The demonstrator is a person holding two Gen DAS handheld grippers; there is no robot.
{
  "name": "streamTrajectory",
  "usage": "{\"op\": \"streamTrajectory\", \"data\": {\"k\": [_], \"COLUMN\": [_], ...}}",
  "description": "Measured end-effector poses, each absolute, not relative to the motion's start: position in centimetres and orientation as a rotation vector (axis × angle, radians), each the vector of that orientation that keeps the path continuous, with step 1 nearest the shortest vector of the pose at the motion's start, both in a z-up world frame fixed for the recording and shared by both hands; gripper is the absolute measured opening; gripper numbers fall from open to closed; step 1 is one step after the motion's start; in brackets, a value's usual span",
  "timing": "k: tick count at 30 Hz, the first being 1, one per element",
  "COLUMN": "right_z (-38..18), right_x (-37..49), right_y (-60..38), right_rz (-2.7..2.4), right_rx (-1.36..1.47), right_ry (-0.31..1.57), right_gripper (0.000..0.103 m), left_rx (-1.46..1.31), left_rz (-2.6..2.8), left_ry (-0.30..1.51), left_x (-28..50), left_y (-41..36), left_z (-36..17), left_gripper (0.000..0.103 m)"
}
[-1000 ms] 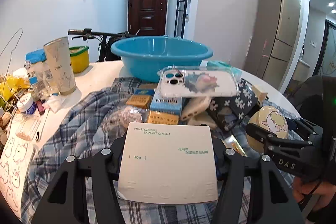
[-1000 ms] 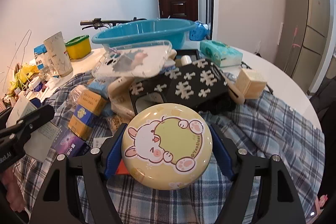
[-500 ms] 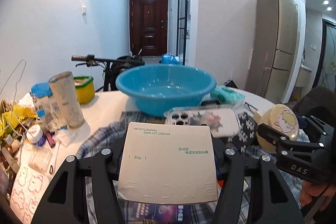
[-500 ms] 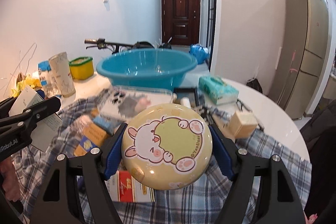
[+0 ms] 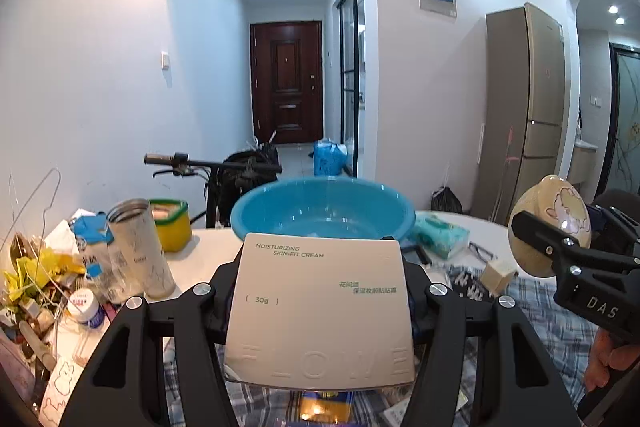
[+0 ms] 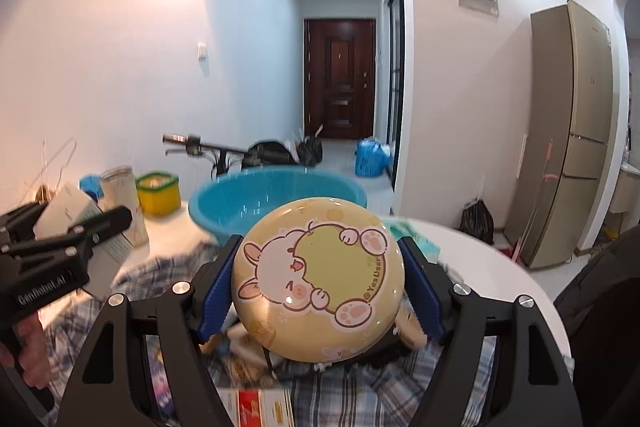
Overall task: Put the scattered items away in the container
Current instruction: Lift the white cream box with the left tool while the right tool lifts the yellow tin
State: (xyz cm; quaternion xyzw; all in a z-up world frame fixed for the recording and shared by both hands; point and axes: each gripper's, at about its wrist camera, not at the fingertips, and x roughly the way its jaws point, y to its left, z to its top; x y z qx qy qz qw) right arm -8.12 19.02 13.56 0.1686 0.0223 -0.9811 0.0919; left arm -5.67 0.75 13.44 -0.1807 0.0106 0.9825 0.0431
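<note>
A white skin-cream box (image 5: 320, 311), printed "MOISTURIZING SKIN-FIT CREAM", is clamped between the jaws of the left gripper (image 5: 320, 291) and fills the lower middle of the left wrist view. A round yellow tin (image 6: 318, 279) with a cartoon rabbit on its lid is gripped between the blue-padded jaws of the right gripper (image 6: 320, 275) at the centre of the right wrist view; the same tin is seen edge-on at the right edge of the left wrist view. The blue plastic basin (image 5: 324, 209) is found just above the box in the frame, on the white round table (image 5: 204, 247), and nothing can be made out inside it. A plaid cloth (image 6: 360, 387) strewn with small packets is seen along the bottom of both views, partly blurred. At the left of the left wrist view a tall white tumbler (image 5: 142, 247), a yellow tub with a green rim (image 5: 170, 225) and a small white jar (image 5: 85, 307) are gathered. A brown door (image 5: 286, 83) is seen at the end of the hallway in the upper middle, and a tall beige refrigerator (image 5: 524, 111) at the right.
</note>
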Motion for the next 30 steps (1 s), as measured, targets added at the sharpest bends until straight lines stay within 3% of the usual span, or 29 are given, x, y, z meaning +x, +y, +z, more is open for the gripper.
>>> {"op": "streamTrajectory", "data": {"k": [30], "right_z": [25.2], "right_x": [-10.5], "right_y": [17.1], "right_rz": [-2.963], "right_rx": [-0.013], "right_ry": [0.029], "right_gripper": [0.074], "left_rx": [-0.147], "left_rz": [3.052], "left_ry": [0.035], "left_x": [-8.7], "left_y": [0.7], "left_z": [23.2], "left_gripper": [0.062]}}
